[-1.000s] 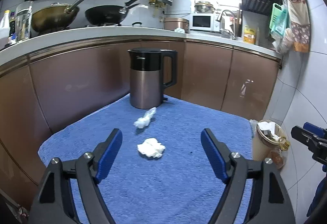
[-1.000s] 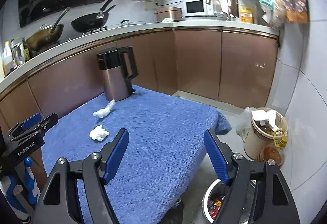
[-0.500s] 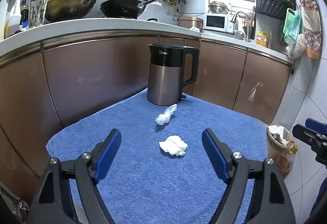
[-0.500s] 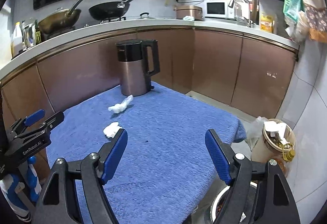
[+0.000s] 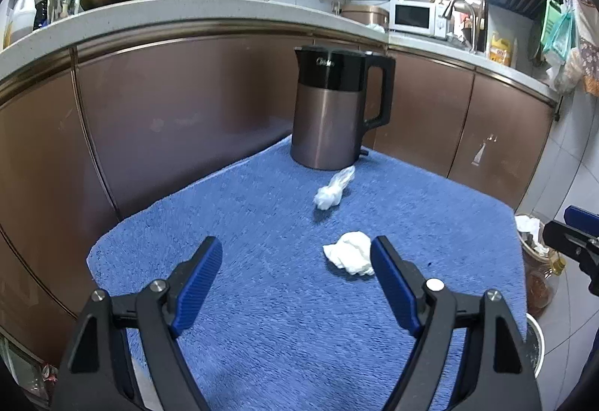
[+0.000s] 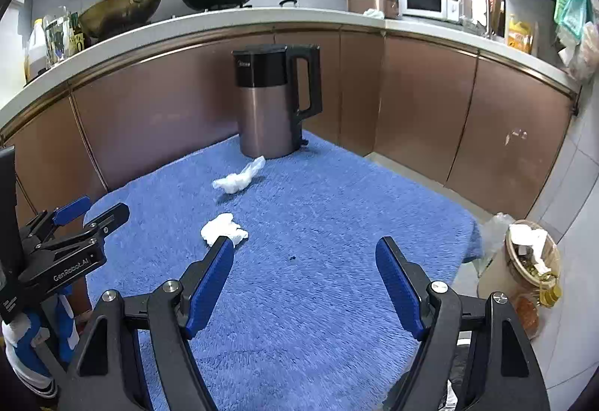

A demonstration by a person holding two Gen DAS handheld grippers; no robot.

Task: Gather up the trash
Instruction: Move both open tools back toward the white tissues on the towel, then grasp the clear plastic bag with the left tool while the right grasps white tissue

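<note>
Two pieces of trash lie on a blue towel-covered table (image 5: 262, 298). A crumpled white tissue (image 5: 350, 253) lies near the middle; it also shows in the right wrist view (image 6: 222, 234). A twisted clear plastic wrapper (image 5: 333, 192) lies just in front of the kettle, also seen from the right (image 6: 239, 178). My left gripper (image 5: 295, 268) is open and empty, above the table's near side, with the tissue just beside its right finger. My right gripper (image 6: 305, 270) is open and empty, to the right of the tissue.
A brown and black electric kettle (image 5: 331, 111) stands at the table's far edge. Brown kitchen cabinets (image 5: 168, 111) wrap behind. A full waste bin (image 6: 531, 253) stands on the floor right of the table, with a metal bowl (image 5: 535, 340) nearby.
Both grippers have moved lower and closer to the table, turning left. The tissue now sits beside the left gripper's right finger instead of centred between the fingers.
</note>
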